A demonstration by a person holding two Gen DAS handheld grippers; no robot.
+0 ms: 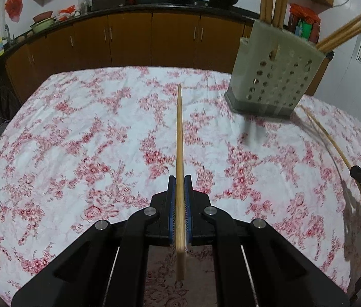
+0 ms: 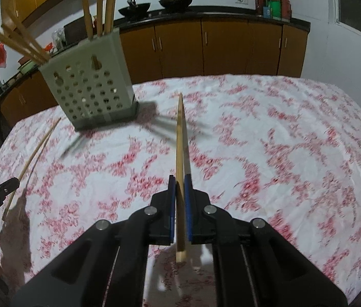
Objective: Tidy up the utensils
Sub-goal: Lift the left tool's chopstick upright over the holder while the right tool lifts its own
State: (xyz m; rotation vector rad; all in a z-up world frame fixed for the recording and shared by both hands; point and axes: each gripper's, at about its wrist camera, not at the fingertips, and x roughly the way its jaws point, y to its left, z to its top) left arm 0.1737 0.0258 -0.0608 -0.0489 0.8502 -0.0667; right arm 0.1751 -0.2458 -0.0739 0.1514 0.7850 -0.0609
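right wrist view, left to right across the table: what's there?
Left claw at the left edge, shut on a chopstick → perforated utensil holder with chopsticks standing in it → second chopstick, clamped in the right claw → bare floral tablecloth.

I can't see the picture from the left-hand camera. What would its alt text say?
The left gripper is shut on a wooden chopstick that points out over a table with a red-flowered cloth. To the right stands a perforated utensil holder with more chopsticks in it, and the right gripper comes in from the edge holding another chopstick.
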